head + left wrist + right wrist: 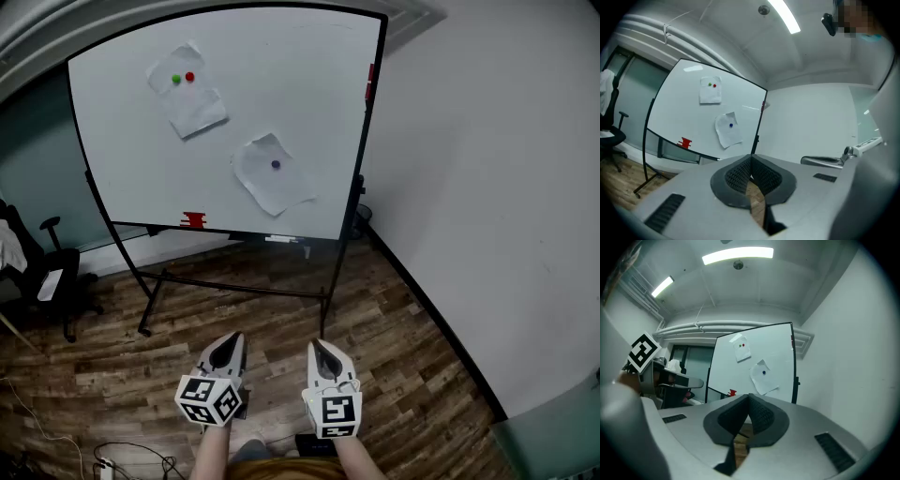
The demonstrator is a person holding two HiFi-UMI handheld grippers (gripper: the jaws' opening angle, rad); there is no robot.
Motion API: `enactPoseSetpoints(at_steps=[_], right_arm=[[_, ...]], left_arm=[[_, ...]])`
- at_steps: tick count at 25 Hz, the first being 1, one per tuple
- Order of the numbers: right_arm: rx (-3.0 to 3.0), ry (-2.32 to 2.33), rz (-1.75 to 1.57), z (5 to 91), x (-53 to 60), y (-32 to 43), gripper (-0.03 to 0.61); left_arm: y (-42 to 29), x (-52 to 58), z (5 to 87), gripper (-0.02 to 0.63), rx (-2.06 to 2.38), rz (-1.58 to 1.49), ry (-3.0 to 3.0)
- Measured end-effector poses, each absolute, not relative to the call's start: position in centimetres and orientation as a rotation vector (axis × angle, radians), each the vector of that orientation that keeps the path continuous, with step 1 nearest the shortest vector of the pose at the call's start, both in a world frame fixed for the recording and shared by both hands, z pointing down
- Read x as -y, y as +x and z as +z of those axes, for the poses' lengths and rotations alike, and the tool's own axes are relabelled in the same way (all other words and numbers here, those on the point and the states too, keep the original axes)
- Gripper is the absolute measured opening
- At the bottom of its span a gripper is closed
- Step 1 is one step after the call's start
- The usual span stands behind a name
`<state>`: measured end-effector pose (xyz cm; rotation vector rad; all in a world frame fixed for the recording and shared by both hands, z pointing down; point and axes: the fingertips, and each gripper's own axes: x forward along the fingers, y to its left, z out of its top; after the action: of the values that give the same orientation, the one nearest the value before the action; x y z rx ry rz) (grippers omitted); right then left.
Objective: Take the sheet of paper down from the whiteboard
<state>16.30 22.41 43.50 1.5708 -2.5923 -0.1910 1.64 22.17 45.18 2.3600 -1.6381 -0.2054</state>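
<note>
Both tools are held level in front of the whiteboard [122,141] and well apart from it. The left tool [228,349] and the right tool [323,354] each have their jaws pressed together with nothing between them. Two crumpled sheets hang on the whiteboard. The upper sheet [192,103] sits toward its top left corner, pinned by a green magnet [175,80] and a red magnet [189,77] side by side. The lower sheet [272,183] sits nearer its middle, held by a single dark magnet [276,164]. The task names only one sheet, so the first risk is reaching for the wrong one; nothing visible settles which is meant. The jaws would have to open before either sheet's edge is reached, otherwise the closed tips would only push the paper flat against the whiteboard. Pulling a sheet while its magnet is clamped on it could probably tear the paper, or flick the magnet off onto the wooden floor [422,375]. The whiteboard stands on a slim rolling stand [234,286], so a firm push on its face may tilt it or roll it away from the tools.
</note>
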Motion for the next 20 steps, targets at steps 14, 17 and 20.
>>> enactPoseSetpoints(at_steps=[14, 17, 20], right_arm=[[2.669, 1.56, -0.111, 43.7, -24.6, 14.4, 0.011], [2.658, 1.55, -0.12, 43.6, -24.3, 14.6, 0.035], [2.649, 1.541, -0.143, 43.2, -23.8, 14.8, 0.105]], left_arm=[[-1.1, -24.1, 46.1, 0.023, 1.646, -0.248, 2.315], [-0.8, -22.7, 44.6, 0.025, 1.629, -0.231, 2.363], [-0.2, -22.1, 42.7, 0.079, 1.629, -0.267, 2.42]])
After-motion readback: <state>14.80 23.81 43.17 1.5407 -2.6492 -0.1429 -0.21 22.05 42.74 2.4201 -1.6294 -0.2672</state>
